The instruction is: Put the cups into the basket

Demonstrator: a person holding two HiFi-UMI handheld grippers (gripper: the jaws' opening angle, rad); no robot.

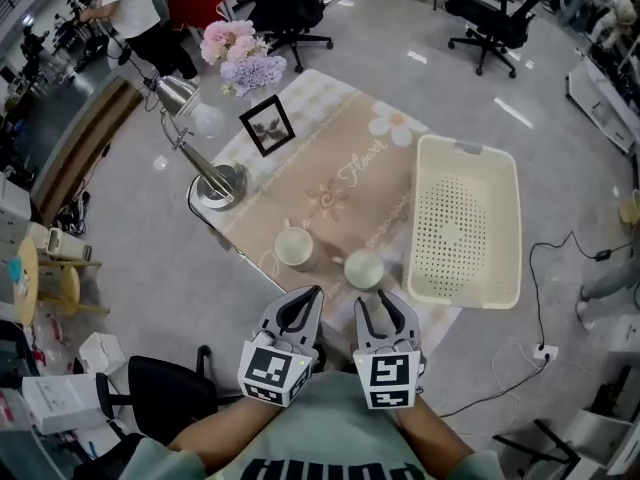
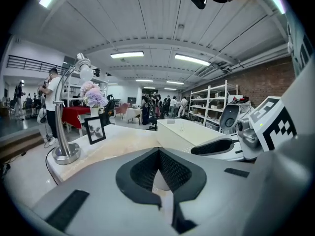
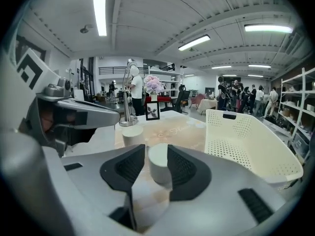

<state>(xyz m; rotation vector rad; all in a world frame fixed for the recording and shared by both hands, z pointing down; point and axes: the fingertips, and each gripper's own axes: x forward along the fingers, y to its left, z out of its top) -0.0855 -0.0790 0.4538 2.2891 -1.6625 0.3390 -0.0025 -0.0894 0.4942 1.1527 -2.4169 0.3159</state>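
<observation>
right gripper [image 1: 385,300] is part open, a cup [image 3: 158,163] right at its gap; left gripper [image 1: 312,292] is closed on nothing, other cup [image 1: 295,248] just ahead of it

Open office (swivel chairs [image 1: 292,13], shelving [image 2: 210,106])

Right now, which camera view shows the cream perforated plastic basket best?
The head view: it looks down into the whole basket, rim and holed bottom. The right gripper view shows its inside aslant; the left gripper view sees it low, side-on.
</observation>
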